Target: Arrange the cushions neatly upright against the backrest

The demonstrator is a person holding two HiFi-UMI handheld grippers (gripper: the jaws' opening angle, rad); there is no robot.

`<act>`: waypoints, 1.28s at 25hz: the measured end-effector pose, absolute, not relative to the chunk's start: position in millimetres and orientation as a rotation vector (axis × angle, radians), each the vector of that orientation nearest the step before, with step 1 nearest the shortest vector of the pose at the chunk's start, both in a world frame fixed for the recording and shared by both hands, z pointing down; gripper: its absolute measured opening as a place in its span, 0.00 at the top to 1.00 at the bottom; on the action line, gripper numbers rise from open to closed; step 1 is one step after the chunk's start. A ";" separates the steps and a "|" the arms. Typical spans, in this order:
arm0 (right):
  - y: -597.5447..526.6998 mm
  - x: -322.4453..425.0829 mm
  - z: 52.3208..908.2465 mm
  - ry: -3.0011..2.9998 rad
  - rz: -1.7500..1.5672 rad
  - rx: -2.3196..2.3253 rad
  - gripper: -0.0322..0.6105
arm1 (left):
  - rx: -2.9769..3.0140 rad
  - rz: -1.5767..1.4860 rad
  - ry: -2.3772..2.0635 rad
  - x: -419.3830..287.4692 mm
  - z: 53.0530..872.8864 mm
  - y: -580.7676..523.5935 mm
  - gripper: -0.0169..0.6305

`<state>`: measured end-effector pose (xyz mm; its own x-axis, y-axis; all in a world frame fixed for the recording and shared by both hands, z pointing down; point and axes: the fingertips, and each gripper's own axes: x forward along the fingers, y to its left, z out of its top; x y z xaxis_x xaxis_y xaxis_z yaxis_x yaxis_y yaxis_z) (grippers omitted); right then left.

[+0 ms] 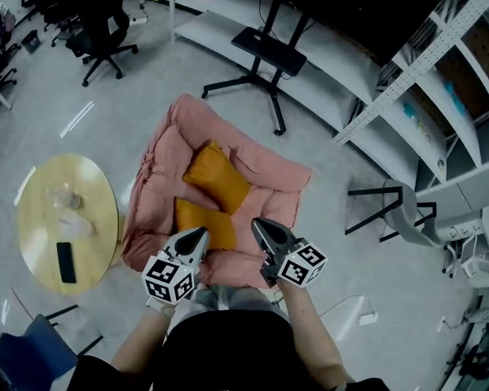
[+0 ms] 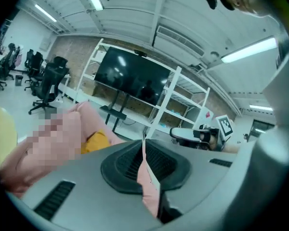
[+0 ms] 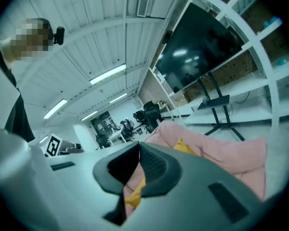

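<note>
At far left the round counter (image 1: 41, 210) carries a dark phone (image 1: 66, 262); a clear item beyond it is too faint to name. Your left tongs (image 1: 200, 233) are closed on nothing, tips over the near edge of the near cushion (image 1: 205, 221). You cannot tell from above whether they touch it. In the left gripper view only a thin pink sliver shows between the closed jaws (image 2: 144, 150).

Both orange cushions lie on the seat of the pink sofa (image 1: 167, 157). The near one runs roughly left to right, with its near edge partly hidden by your left tongs. The far cushion (image 1: 217, 177) lies slantwise, long axis running from far left to near right, one corner toward the backrest. The sofa's near edge is cut off behind your tongs and body.

Your right tongs (image 1: 258, 225) are closed and empty too, over the seat's near right part. In the right gripper view pink and orange show behind the jaws (image 3: 139, 150).
</note>
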<state>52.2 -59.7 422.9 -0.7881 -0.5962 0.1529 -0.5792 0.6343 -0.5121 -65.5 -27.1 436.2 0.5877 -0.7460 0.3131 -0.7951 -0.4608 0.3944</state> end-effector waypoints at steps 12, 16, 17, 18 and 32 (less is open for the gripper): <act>1.3 115.2 325.0 2.865 -0.531 -1.016 0.93 | 2.530 0.171 -1.231 42.2 350.0 2.9 0.95; 11.1 147.0 319.3 2.867 -0.476 -1.008 0.94 | 2.567 0.174 -1.247 72.2 337.4 15.2 0.95; 13.4 152.6 318.8 2.874 -0.458 -1.010 0.94 | 2.574 0.168 -1.244 78.0 333.8 18.8 0.95; 16.0 157.0 318.0 2.882 -0.438 -1.013 0.94 | 2.581 0.168 -1.240 82.9 330.7 22.4 0.95; 37.0 158.9 304.1 2.903 -0.278 -1.112 0.94 | 2.621 0.096 -1.124 93.9 316.6 32.9 0.95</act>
